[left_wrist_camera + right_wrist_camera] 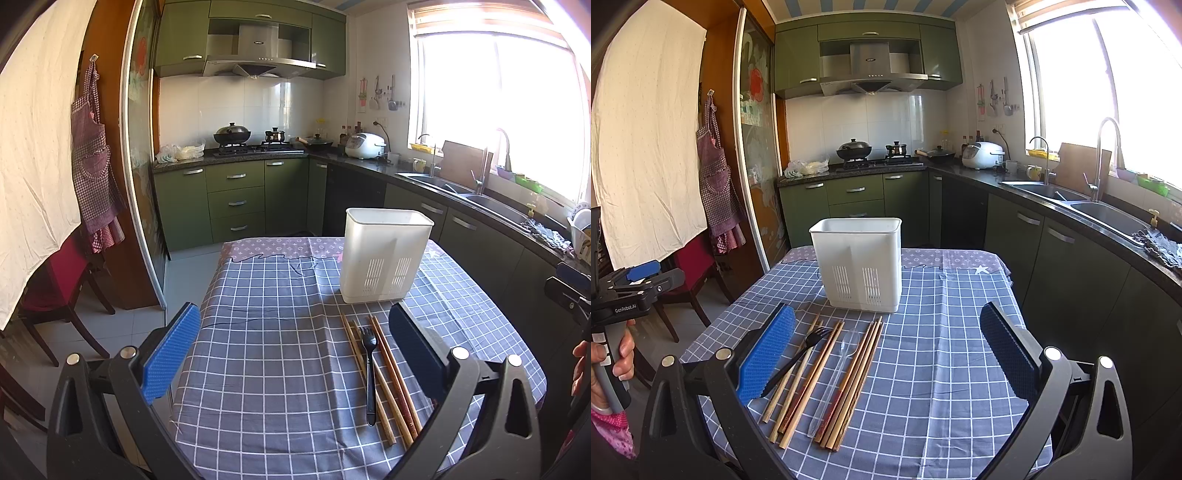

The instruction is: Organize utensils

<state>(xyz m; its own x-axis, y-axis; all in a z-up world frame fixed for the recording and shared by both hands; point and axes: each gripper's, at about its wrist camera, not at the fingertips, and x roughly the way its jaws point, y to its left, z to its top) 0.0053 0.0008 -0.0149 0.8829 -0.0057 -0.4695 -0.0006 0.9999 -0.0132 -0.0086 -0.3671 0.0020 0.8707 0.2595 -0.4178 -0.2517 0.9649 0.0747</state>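
A white slotted utensil holder (384,254) (860,258) stands upright toward the far side of the table, which is covered by a blue checked cloth (942,350). In front of it lie several wooden chopsticks (812,376) (391,384), a black plastic fork (798,360) (369,373) and a clear plastic spoon (834,380), all roughly parallel. My left gripper (293,350) hovers open over the cloth, with the fork and chopsticks just inside its right finger. Nothing is between the open fingers of my right gripper (888,354), and the utensils lie by its left blue pad (768,354).
A dark counter with a double sink (1071,199) runs along the right. Green cabinets and a stove with pots (871,155) are at the back. A red-seated chair (62,280) stands left of the table. A hand (620,362) holds the left gripper's handle.
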